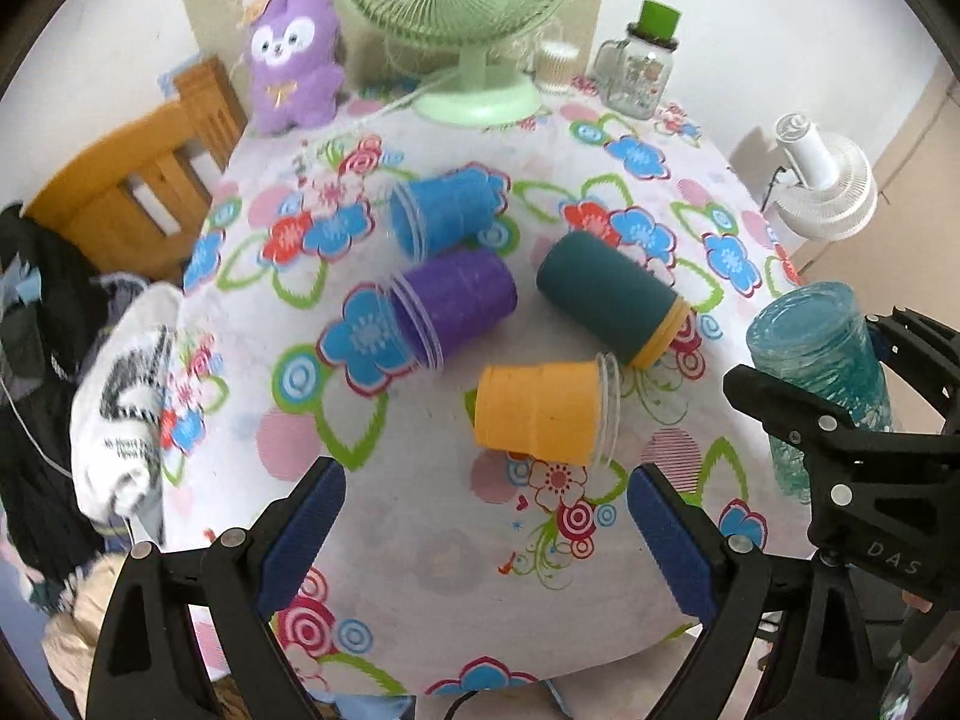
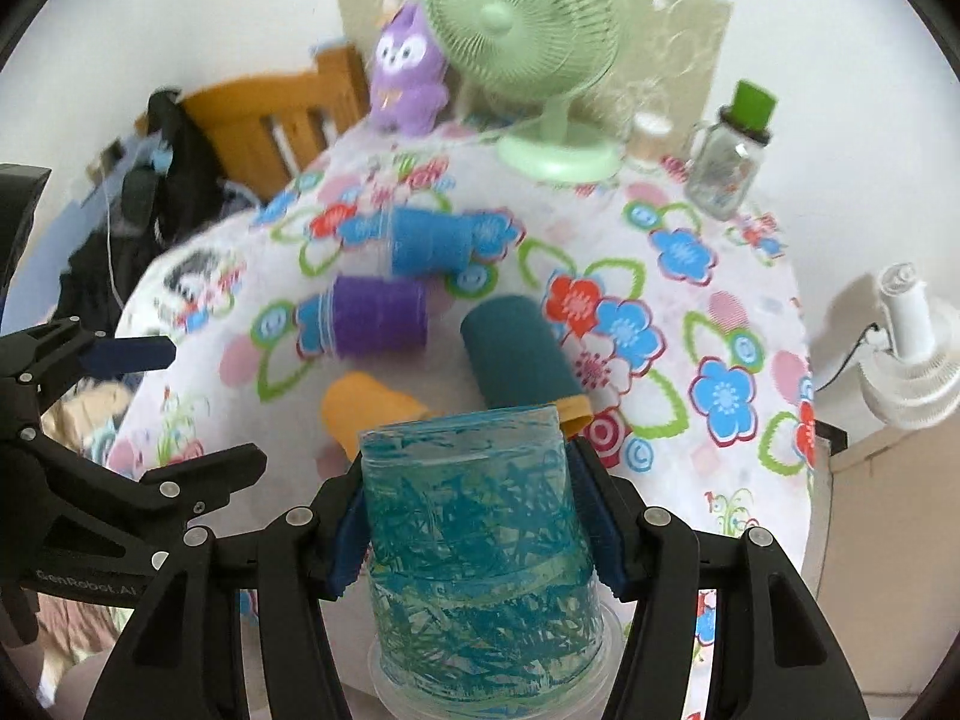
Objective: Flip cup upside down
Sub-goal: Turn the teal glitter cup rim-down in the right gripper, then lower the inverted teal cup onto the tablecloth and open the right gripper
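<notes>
Now, teal cup [image 2: 480, 546] upside down, clamped between right gripper [image 2: 480, 534] jaws; left gripper [image 1: 486, 516] jaws spread, empty.

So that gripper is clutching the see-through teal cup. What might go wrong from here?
The right gripper holds the teal cup near the table's edge, rim downward; setting it down off-centre might tip it off. Four cups lie on their sides close by, the orange cup and dark green cup nearest; a bump might send them rolling. The cup's smooth wall may slip between the pads.

Green fan [image 1: 459, 12], purple plush [image 1: 292, 57], glass jar [image 1: 641, 69] at far edge of floral tablecloth [image 1: 420, 540]; wooden chair [image 1: 138, 180] left.
</notes>
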Demonstrator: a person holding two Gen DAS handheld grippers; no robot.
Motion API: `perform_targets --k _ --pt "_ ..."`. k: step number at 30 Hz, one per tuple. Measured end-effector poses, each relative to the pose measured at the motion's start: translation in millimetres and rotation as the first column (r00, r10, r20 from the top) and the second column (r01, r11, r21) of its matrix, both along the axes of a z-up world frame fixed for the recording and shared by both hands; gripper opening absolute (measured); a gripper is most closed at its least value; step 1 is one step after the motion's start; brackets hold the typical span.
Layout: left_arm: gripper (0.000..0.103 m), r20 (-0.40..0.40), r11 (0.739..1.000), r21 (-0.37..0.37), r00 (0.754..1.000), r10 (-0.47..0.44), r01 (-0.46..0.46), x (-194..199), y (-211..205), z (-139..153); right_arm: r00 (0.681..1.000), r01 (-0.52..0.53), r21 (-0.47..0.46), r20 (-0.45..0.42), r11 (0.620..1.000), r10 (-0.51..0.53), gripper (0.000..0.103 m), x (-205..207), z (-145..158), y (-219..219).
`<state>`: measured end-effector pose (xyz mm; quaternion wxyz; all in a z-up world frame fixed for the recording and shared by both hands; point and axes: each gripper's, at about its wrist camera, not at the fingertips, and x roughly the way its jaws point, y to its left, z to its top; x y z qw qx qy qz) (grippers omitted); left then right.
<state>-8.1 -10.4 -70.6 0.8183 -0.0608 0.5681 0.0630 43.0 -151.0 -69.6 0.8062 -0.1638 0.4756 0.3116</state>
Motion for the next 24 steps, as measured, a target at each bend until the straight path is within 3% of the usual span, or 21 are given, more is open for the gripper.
perform_targets --k 6,12,18,24 --pt "0.096 0.059 0.999 0.016 0.997 -0.043 0.042 -3 -2 14 0.994 0.07 0.071 0.075 0.995 -0.075 0.063 -17 10 -7" --pt "0.096 0.088 0.999 -0.002 0.995 -0.039 0.04 -4 0 10 0.984 0.111 0.146 0.124 0.983 -0.129 0.063 -24 6 -15" --pt "0.096 0.128 0.998 0.048 0.991 -0.047 0.041 3 -2 -9 0.969 0.166 0.206 0.148 0.964 -0.198 0.063 -18 -21 -25" --pt "0.096 0.137 0.999 0.044 0.99 -0.032 0.026 16 5 -38 0.953 0.228 0.261 0.139 0.938 -0.27 0.063 -1 -61 -37"
